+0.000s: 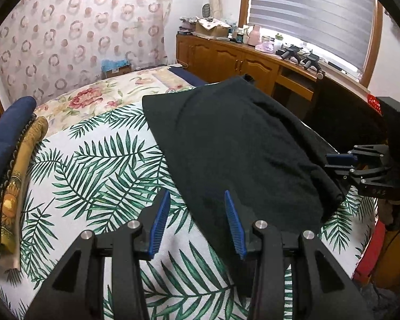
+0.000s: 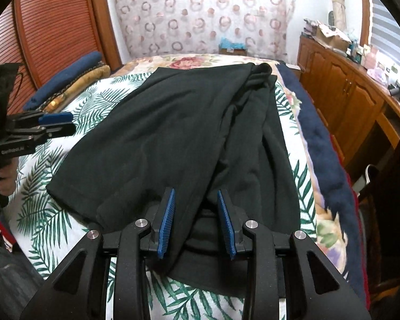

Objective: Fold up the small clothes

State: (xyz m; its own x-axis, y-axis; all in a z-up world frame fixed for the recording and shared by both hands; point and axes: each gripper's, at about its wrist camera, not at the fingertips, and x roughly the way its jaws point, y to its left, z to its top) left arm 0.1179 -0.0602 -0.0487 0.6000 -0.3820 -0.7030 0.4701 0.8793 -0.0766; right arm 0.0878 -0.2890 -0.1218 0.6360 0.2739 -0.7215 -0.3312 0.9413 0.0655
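A black garment [image 2: 173,133] lies spread on the bed, on a palm-leaf cover [image 1: 93,173], partly folded over itself: in the right wrist view one flat layer runs from near left toward the far right, and a bunched ridge of folds runs along its right side up to a rolled end at the far edge. A flowered blanket [image 1: 93,98] lies beyond it on the bed.

The left claw [image 1: 197,224] hangs over the near left edge of the garment, jaws apart, released; its right pad is over the black cloth and its left pad over the leaf print, with nothing pinched between them. In the right wrist view it shows from the side at the left, clear of the cloth.

The right claw [image 2: 196,222] hovers low over the near end of the garment, jaws parted and straddling a raised fold; the pads do not visibly press on the cloth.

A stack of folded blue and gold fabric [image 1: 10,160] sits at the left of the bed. A wooden cabinet [image 1: 226,58] with clutter on top runs along the far right wall under a blind [image 1: 312,13].
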